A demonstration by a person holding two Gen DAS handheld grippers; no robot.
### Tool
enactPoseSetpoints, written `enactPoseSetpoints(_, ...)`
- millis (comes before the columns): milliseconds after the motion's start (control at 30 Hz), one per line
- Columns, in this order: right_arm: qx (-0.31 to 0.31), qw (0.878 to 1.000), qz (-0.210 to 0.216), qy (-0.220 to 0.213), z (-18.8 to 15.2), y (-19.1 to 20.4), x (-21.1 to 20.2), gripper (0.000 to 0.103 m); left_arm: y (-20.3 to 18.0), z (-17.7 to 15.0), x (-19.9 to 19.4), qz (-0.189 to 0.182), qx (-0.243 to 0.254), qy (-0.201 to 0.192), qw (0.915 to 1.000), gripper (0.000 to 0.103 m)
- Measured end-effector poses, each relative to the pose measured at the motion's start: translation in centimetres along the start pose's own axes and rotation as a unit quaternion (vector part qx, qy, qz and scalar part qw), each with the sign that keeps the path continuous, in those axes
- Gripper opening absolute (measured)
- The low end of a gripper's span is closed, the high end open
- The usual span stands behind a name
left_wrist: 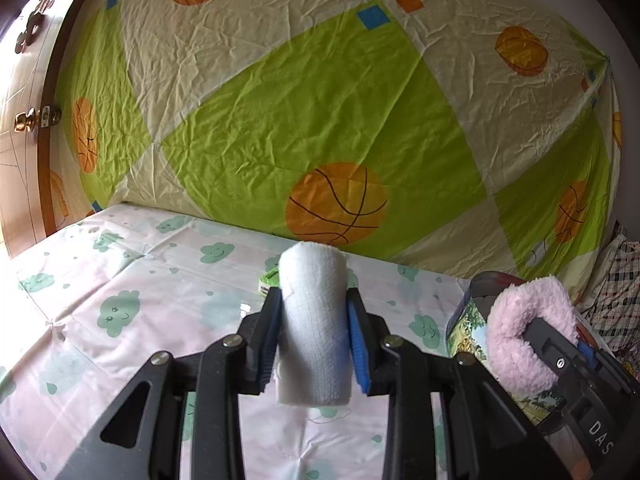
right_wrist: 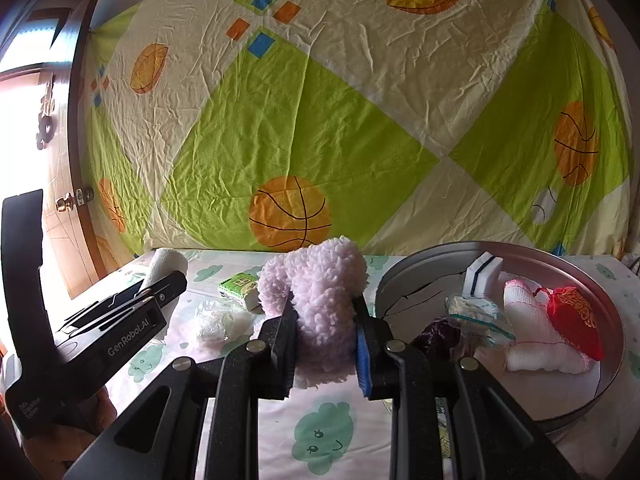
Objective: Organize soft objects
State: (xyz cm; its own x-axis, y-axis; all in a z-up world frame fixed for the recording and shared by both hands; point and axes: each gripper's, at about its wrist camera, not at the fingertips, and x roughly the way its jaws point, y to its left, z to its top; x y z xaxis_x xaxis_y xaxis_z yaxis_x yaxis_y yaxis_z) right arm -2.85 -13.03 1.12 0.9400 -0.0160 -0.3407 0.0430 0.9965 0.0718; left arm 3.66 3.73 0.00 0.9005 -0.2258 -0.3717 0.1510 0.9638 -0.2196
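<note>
Left wrist view: left hand-held gripper (left_wrist: 314,334) was clamped on a rolled white towel (left_wrist: 313,320), roll standing roughly upright between the blue pads and lifted off the worktop (left_wrist: 120,264). At 3 o'clock, the right hand-held gripper (left_wrist: 560,350) showed with a pink fluffy plush (left_wrist: 520,332) pinched in it, just above the printed wall of the round tin (left_wrist: 466,322).

Right wrist view: right hand-held gripper (right_wrist: 324,340) was squeezed on the pink fluffy plush (right_wrist: 320,300), held above the cloud-print cover. Round tin (right_wrist: 608,344) sat at 3 o'clock, already holding a white sponge (right_wrist: 482,276), a red pouch (right_wrist: 574,320), a white knit cloth (right_wrist: 532,336) and a plastic-wrapped packet (right_wrist: 476,316). Still out on the worktop at 10–11 o'clock: green tissue pack (right_wrist: 238,286) and crumpled clear plastic (right_wrist: 210,324).

Risks, judged: both loads were soft and compressible, so either could creep out of the pads if grip eased mid-carry. Towel roll could unwind, held only at mid-length. Both grippers sat close near the tin, so heading in together could make them collide or knock the rim.
</note>
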Motion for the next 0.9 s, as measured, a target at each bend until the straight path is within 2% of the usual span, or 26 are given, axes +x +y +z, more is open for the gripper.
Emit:
enactPoseSetpoints(333,-0.006,1.0,-0.009,-0.005,0.1,-1.6,-1.0,0.026,-2.3,-0.8,-1.1,-0.003,-0.003,0.0,1.0,0.03)
enactPoseSetpoints(733,0.0,1.0,-0.023,-0.011,0.4,-4.9,-2.3,0.026,-7.1,-1.5,-2.0,-0.04,-0.012,0.009,0.9991,0.03)
enactPoseSetpoints(900,0.005,1.0,-0.027,-0.015,0.7,-6.4,-2.9,0.026,-8.9,-1.6,-2.1,-0.045,-0.005,0.011,0.9989,0.03)
